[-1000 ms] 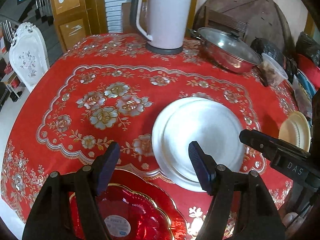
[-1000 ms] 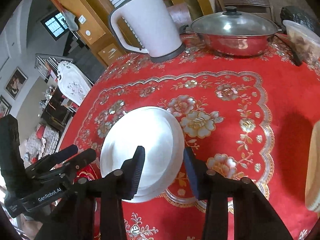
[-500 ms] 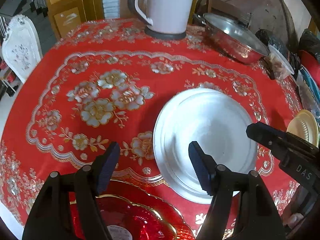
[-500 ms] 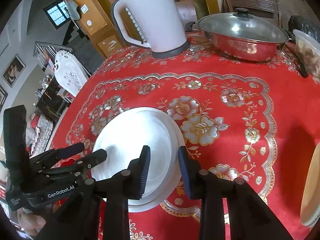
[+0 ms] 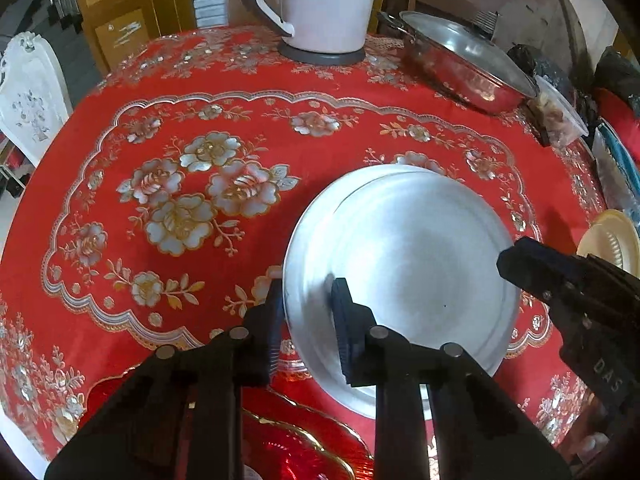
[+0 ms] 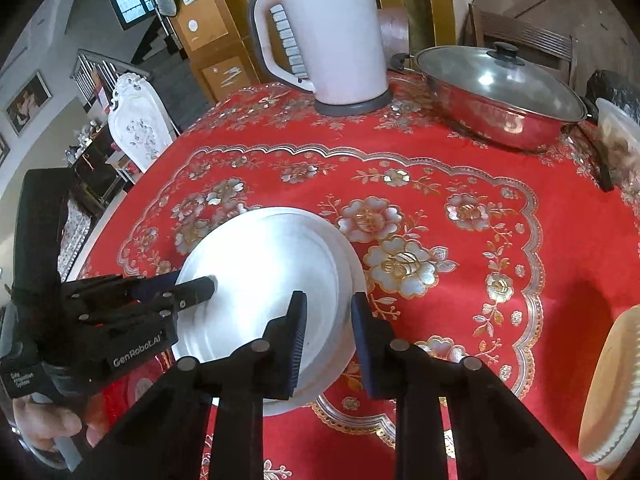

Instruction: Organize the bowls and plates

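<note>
Surroundings: kettle [image 6: 332,40], lidded steel pan [image 6: 500,100], snack tub [image 5: 558,116] at far edge of red tablecloth [image 5: 168,240] | Plates: two white plates [image 5: 404,264] stacked mid-table, one red dish [image 5: 304,456] nearest, one cream dish [image 5: 612,240] at right | Left gripper [image 5: 306,320] clenched on stack's rim | Right gripper [image 6: 328,336] narrowed astride opposite rim, grip uncertain

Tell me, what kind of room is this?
Probably a home dining room: a round table under a red floral tablecloth, a kettle, a lidded steel pan, an ornate white chair, framed pictures behind.
</note>
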